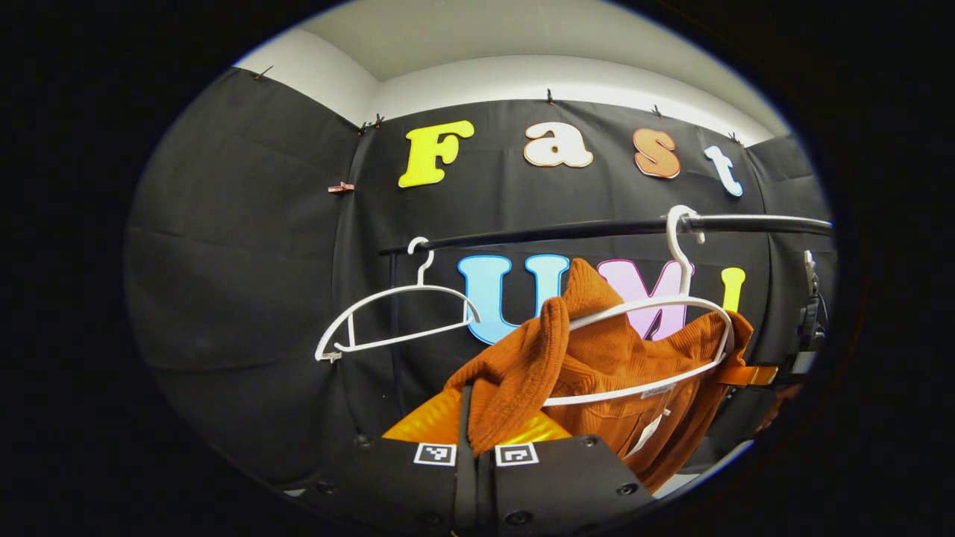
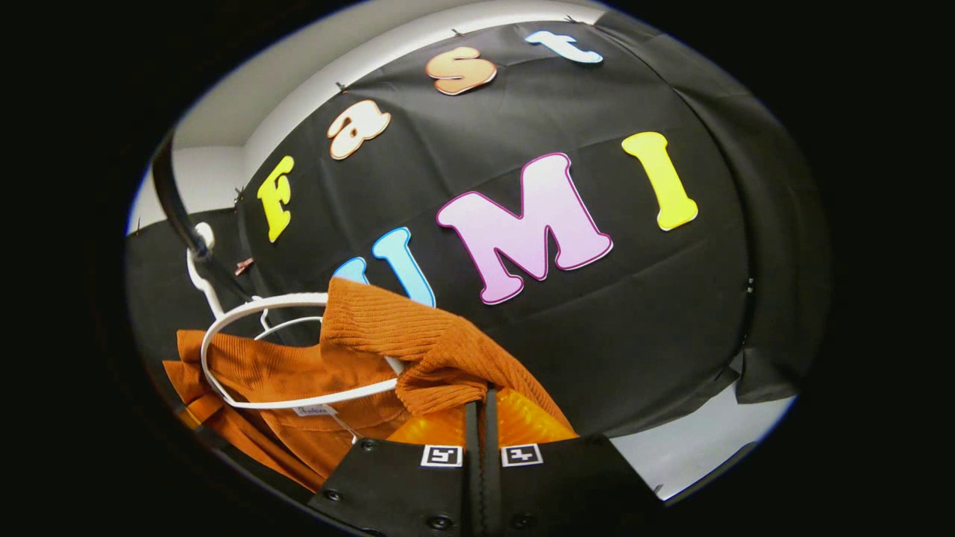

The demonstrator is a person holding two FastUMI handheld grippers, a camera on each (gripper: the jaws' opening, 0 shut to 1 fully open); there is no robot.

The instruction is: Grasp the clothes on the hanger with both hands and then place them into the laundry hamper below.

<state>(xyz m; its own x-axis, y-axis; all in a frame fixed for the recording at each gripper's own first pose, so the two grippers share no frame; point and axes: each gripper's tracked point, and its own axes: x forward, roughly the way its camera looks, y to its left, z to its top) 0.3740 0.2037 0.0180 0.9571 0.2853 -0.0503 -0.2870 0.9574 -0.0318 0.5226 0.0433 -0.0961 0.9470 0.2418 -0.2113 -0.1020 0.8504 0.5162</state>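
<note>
In the left gripper view, the left gripper (image 1: 475, 418) has its jaws pressed together on a fold of the orange sweater (image 1: 597, 358), which is on a white hanger (image 1: 656, 313) on the black rail (image 1: 597, 227). An empty hanger (image 1: 395, 313) hangs beside. In the right gripper view, the right gripper (image 2: 481, 418) also pinches the sweater (image 2: 388, 328) with closed jaws
</note>
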